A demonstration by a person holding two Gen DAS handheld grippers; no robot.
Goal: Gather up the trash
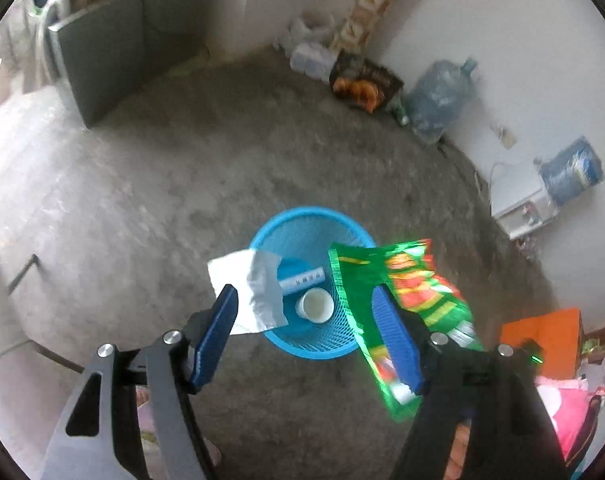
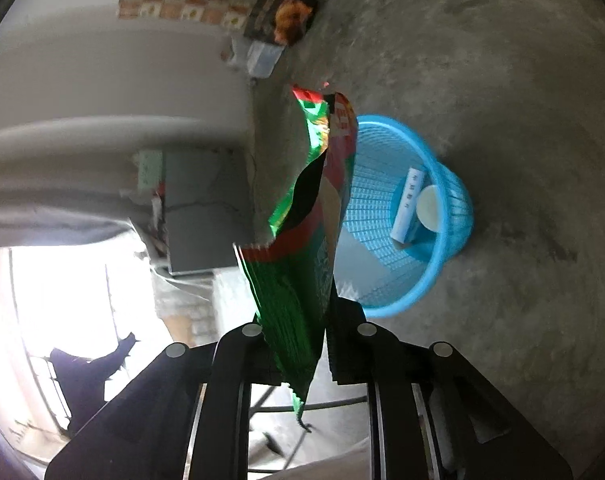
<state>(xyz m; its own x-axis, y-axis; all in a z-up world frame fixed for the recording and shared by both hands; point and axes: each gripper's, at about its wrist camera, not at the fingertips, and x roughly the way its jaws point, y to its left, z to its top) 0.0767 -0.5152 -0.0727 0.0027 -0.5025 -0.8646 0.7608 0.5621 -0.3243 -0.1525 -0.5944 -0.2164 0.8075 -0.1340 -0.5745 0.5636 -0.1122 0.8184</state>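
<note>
while the blue mesh basket stands on the grey concrete floor, the left gripper hangs over it with its two blue fingers wide apart and nothing pressed between them. a white tissue lies across the basket's near rim, just in front of one blue finger; i cannot tell if it touches that finger. inside the basket, on its bottom, lie a white paper cup and a small white box, side by side and touching. the right gripper has its fingers closed on the lower part of a green and red snack bag, which hangs beside the basket's rim, its torn mouth open, not inside the basket.
</note>
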